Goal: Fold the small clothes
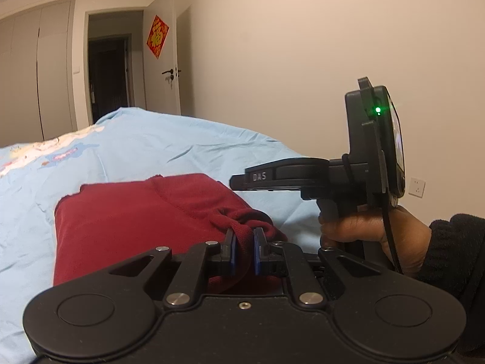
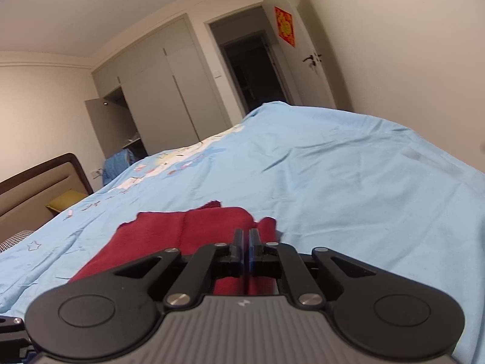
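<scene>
Garment [image 1: 127, 221] pinched by my left gripper [image 1: 244, 236] at 6 o'clock; right gripper [image 2: 246, 239] clenched, catching cloth I can't tell. Lift both edges level, fold toward 12.

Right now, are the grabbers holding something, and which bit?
The left gripper pinches a bunched edge of the red garment. The right gripper is closed against the same cloth; whether it grips any cannot be told.
</scene>
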`<state>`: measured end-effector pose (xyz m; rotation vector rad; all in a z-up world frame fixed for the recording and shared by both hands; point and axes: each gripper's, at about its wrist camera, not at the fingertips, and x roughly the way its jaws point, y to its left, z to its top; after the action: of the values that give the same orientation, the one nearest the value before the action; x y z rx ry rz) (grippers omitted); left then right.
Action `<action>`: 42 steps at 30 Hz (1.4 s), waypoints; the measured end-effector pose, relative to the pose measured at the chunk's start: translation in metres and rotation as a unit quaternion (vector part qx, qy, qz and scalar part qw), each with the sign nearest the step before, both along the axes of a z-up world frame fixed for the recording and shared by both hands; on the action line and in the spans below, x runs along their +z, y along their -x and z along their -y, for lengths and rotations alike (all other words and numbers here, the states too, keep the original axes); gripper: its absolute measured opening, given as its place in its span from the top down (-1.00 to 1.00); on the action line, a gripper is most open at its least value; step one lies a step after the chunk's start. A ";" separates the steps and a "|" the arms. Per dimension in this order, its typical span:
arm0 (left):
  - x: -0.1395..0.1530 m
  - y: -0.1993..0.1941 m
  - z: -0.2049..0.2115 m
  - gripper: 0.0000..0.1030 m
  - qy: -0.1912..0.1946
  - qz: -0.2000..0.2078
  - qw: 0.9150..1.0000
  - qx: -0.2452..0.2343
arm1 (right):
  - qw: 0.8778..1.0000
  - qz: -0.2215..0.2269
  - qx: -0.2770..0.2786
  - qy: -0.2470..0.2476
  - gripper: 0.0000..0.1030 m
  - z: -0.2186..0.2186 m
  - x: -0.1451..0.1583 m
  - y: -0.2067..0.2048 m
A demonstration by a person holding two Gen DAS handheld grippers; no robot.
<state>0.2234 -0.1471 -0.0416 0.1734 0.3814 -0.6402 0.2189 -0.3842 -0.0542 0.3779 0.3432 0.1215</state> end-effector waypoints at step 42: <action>-0.015 -0.021 0.000 0.63 0.022 -0.047 0.999 -0.006 | 1.000 -0.023 0.020 -0.001 0.82 -0.003 -0.011 -0.001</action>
<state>0.2443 -0.1466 -0.0570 0.1040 0.4565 -0.6687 0.2203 -0.3811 -0.0656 0.3762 0.3968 0.1522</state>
